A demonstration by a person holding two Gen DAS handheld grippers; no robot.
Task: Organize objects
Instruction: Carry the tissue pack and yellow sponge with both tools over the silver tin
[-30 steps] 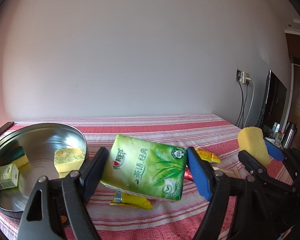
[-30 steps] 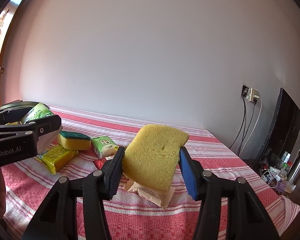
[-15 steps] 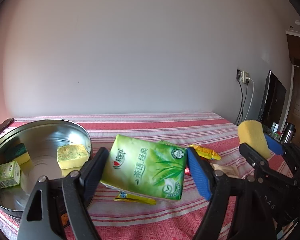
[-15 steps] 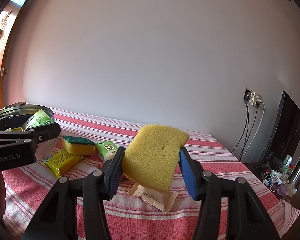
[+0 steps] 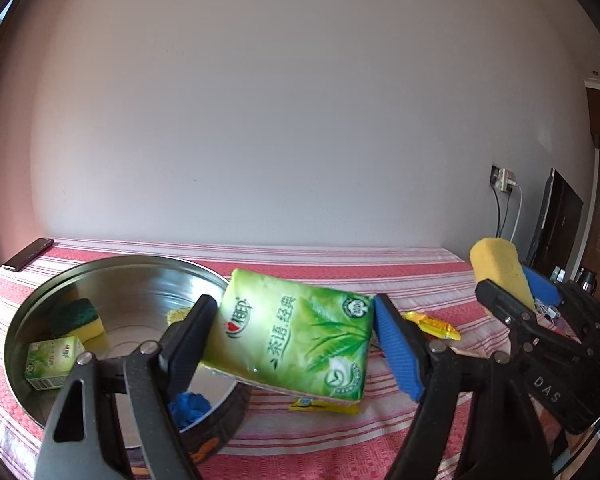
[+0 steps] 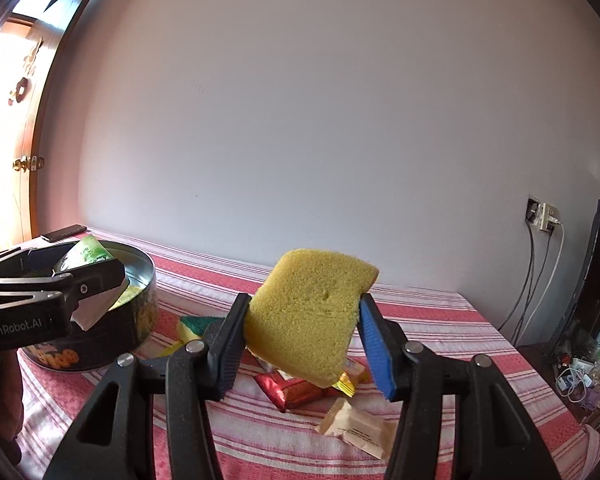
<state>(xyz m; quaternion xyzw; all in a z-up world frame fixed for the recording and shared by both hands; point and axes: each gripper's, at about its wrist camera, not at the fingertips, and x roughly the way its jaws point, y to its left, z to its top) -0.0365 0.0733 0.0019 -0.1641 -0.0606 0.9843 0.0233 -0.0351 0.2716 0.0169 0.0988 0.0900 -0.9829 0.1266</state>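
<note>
Fingers, left gripper (image 5: 292, 344): clamped across green tissue pack (image 5: 290, 340), soft, light. Right gripper (image 6: 302, 338): clamped on yellow sponge (image 6: 306, 312), compressible; hold mid-body.

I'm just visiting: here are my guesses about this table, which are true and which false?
1. The left gripper holds a green tissue pack. True.
2. The right gripper holds a red snack packet. False: its fingers clamp a yellow sponge; the red packet lies on the striped cloth.
3. The metal tin has nothing in it. False: a green-topped sponge and a small green box sit inside.
4. A dark phone lies on the cloth beyond the tin. True.
</note>
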